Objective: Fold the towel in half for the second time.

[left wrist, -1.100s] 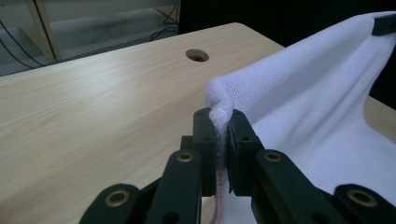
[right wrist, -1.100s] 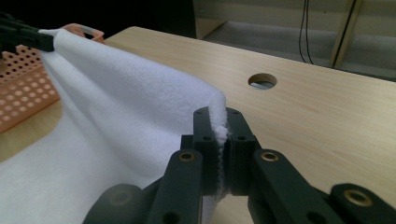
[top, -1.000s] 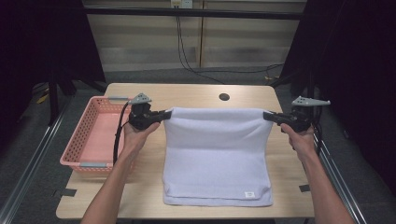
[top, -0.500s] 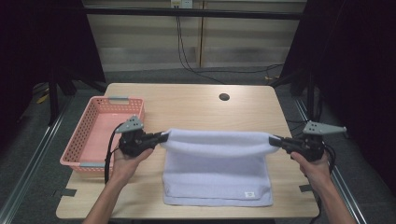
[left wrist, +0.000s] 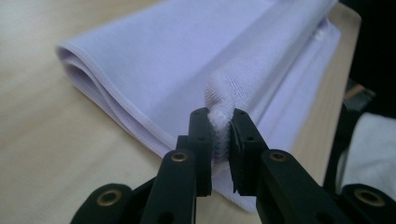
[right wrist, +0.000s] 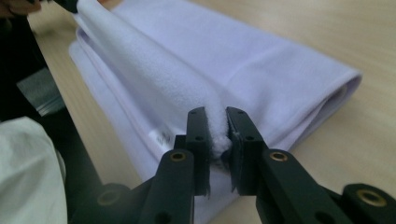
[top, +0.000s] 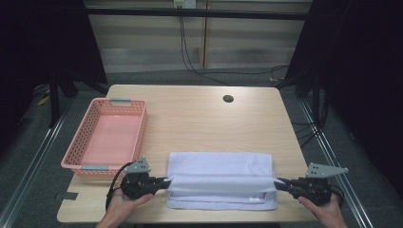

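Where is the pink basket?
In the high view the pink basket sits on the table's left side, just beyond the left gripper and left of the folded towel.

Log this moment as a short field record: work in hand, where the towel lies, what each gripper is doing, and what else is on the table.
work: folding a white towel on the wooden table
towel: folded over, near the table's front edge, top edge drawn toward the person
left gripper: towel's left corner between its jaws, which have just been opening
right gripper: towel's right corner between its jaws, which have just been opening
basket: pink, empty, left of the towel, apart from it
table hole: dark round opening toward the far edge
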